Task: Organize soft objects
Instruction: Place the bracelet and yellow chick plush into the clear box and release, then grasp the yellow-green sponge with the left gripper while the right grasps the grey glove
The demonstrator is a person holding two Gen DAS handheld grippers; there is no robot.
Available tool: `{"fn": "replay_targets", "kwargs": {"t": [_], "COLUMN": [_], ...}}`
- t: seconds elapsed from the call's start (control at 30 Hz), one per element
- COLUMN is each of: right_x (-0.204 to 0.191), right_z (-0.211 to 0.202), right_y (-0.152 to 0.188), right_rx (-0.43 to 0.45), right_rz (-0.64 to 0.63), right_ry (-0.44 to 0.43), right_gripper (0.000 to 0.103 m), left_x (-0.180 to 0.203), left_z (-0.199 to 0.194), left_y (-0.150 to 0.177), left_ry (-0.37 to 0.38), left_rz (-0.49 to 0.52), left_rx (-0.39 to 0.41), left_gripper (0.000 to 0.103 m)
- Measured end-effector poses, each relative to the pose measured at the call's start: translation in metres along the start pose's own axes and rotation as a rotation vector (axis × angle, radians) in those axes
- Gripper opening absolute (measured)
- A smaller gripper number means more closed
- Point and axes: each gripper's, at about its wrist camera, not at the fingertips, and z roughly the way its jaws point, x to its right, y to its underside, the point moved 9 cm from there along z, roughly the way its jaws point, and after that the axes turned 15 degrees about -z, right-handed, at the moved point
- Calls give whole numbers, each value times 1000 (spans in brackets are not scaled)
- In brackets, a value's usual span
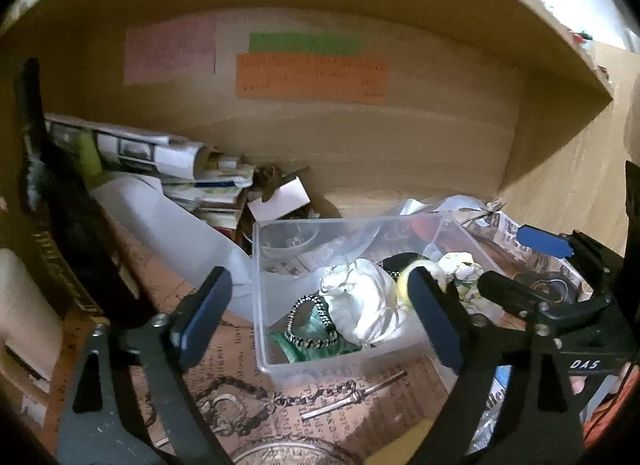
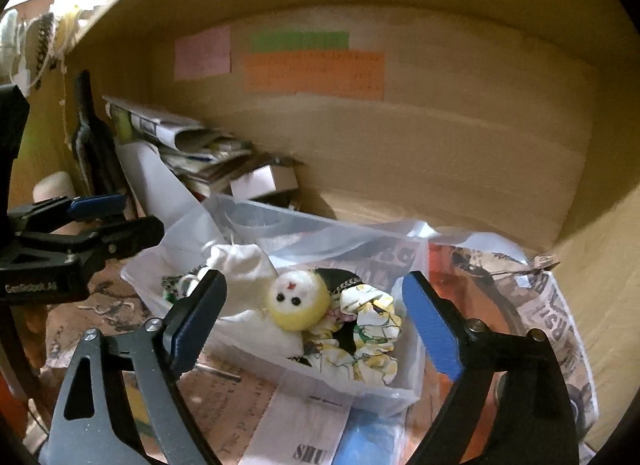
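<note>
A clear plastic bin (image 1: 264, 293) (image 2: 224, 211) sits on the shelf floor. It holds a white cloth pouch (image 1: 362, 299) (image 2: 244, 265), a yellow plush ball with a face (image 2: 298, 301), a floral scrunchie (image 2: 368, 329) (image 1: 460, 269), a green cloth (image 1: 312, 339) and a beaded bracelet (image 1: 310, 341). My left gripper (image 1: 320, 317) is open and empty, its fingers astride the bin's near left corner. My right gripper (image 2: 316, 321) is open and empty, just in front of the plush ball and scrunchie. The right gripper also shows in the left wrist view (image 1: 524, 265).
Rolled newspapers and magazines (image 1: 160, 153) (image 2: 192, 141) pile at the back left with a small white box (image 1: 280, 197). Coloured notes (image 1: 312, 77) stick on the back wall. Crumpled newspaper (image 2: 540, 305) lies right of the bin. A chain and metal pieces (image 1: 280, 397) lie in front.
</note>
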Motion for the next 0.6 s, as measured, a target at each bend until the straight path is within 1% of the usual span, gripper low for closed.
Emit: {"fn": "replay_targets", "kwargs": {"t": [0.07,0.1,0.13,0.2,0.3,0.4,0.5,0.6], "right_x": [-1,-2,-3,-6,-12,-20,-31,-45], "right_z": [-10,-14,-19,-29,-40,-47,-48,-46], "right_y": [-1,-1,-1,0,5,12,24,41], "right_rx": [14,21,30,44,50,46,23,-16], "right_rz": [3,5,6,4,-12,-36,-44,-36], "right_ry": [-1,0,1,6,16,26,10,-28], "right_gripper": [93,97,99,100,103,103,103,103], "left_x": [1,2,2,3,4,3,0,-5], "left_z": [-11,-14,-19,-24,-30,-33,-33,-32], "left_y": [1,2,5,10,24,38,54,70], "left_ry": [2,3,4,4,12,13,2,-13], "left_rz": [7,9,13,19,25,24,21,13], "left_rx": [17,21,24,19,-14,-39,-72,-113], "left_gripper": [100,101,101,102,102,102,103,103]}}
